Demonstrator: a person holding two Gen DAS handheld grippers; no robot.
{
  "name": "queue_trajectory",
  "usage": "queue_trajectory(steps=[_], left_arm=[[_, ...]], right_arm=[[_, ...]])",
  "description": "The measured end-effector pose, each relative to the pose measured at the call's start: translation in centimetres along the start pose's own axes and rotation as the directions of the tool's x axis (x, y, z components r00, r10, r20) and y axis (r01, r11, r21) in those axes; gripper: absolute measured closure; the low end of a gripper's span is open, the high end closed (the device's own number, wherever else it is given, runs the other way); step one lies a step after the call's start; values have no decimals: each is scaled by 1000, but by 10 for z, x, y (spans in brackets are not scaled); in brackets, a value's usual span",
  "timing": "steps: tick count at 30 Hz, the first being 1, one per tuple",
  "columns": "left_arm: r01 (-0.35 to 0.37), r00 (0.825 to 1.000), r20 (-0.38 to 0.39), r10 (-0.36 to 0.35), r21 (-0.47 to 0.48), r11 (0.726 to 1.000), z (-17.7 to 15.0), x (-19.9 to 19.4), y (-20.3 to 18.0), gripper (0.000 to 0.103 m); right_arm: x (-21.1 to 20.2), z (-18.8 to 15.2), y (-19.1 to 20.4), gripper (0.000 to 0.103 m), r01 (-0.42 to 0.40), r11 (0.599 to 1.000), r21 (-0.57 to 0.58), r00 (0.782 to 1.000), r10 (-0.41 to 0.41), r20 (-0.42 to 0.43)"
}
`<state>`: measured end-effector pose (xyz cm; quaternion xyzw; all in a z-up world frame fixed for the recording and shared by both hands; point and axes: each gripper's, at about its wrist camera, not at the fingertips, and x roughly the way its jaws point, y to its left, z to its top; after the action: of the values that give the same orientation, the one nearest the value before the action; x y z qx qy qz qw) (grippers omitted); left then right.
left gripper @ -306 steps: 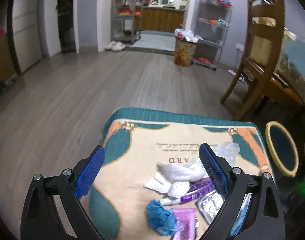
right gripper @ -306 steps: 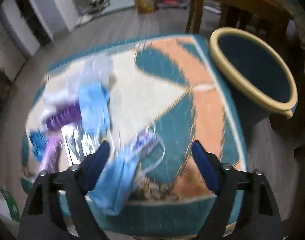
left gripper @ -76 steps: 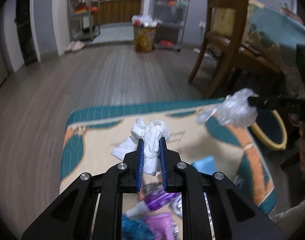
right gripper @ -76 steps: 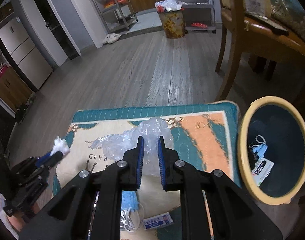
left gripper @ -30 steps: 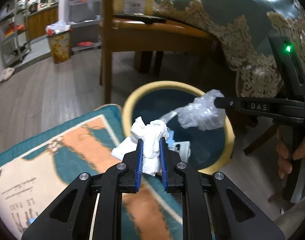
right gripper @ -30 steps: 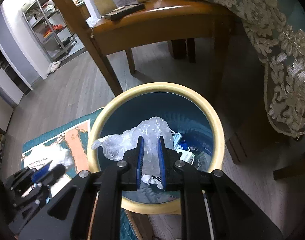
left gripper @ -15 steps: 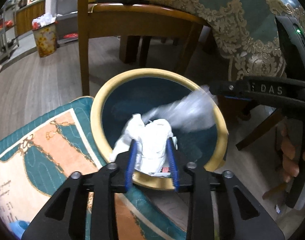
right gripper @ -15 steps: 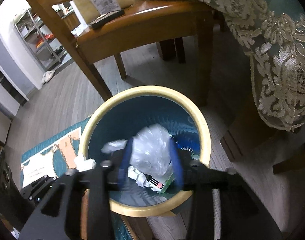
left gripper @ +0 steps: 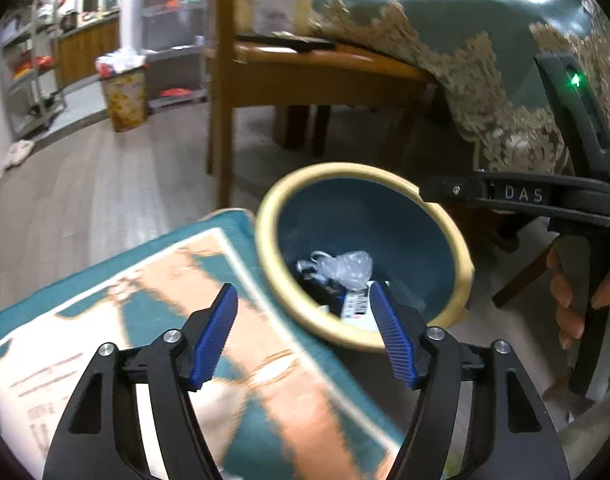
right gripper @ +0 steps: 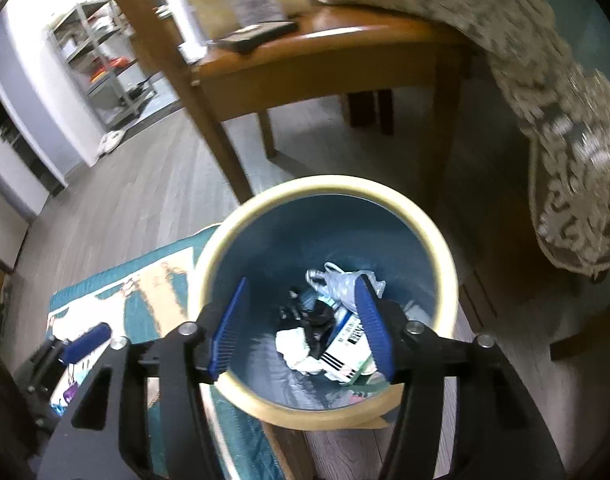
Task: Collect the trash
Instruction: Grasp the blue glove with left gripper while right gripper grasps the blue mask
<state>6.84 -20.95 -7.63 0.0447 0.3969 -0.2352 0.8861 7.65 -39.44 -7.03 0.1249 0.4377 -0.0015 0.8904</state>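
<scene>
A blue trash bin with a yellow rim (left gripper: 265,240) (right gripper: 445,248) stands on the floor beside a teal and orange mat (left gripper: 153,320) (right gripper: 145,288). Inside lie a clear plastic bag (left gripper: 345,266) (right gripper: 345,280), a white tissue wad (right gripper: 295,346) and a printed box (right gripper: 345,338). My left gripper (left gripper: 303,320) is open and empty above the mat's edge and the bin's near rim. My right gripper (right gripper: 301,316) is open and empty directly over the bin. The right gripper's body also shows in the left wrist view (left gripper: 521,194).
A wooden chair (left gripper: 305,72) (right gripper: 305,52) stands just behind the bin, with a dark flat object (right gripper: 257,36) on its seat. A lace-edged tablecloth (left gripper: 485,80) (right gripper: 565,120) hangs at the right. A second, full bin (left gripper: 123,92) stands far back by metal shelves.
Both grippers have opened over the bin. The tissue wad and the plastic bag have dropped in. The left gripper has drawn back toward the mat.
</scene>
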Motion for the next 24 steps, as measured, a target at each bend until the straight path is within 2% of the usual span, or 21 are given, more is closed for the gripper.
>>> queue_trajectory(steps=[4,8,11,19,24], left_arm=[[-66,998,19,66,-22,998,-10,-34,27,25],[-136,990,28,139,-76,988,-24,-70,61,20],[-181,982,23,186,-137,974,-38,-97,90,20],[-331,941,-12,338,-237,913,-84,-160,154,20],[-382,921,-50,385,-302,873,-119,-185,186,20]], right_arm=[[-1,-2,29,33,-23,999,-46,1000,23,5],[1,-7,67,25,-57,994,-95,998,57,0],[1,-14,101,24,-80,986,-149,997,79,-8],[6,-42,179,24,-142,961,-236,990,133,-55],[13,-60,213,24,-171,948,-269,984,149,-100]])
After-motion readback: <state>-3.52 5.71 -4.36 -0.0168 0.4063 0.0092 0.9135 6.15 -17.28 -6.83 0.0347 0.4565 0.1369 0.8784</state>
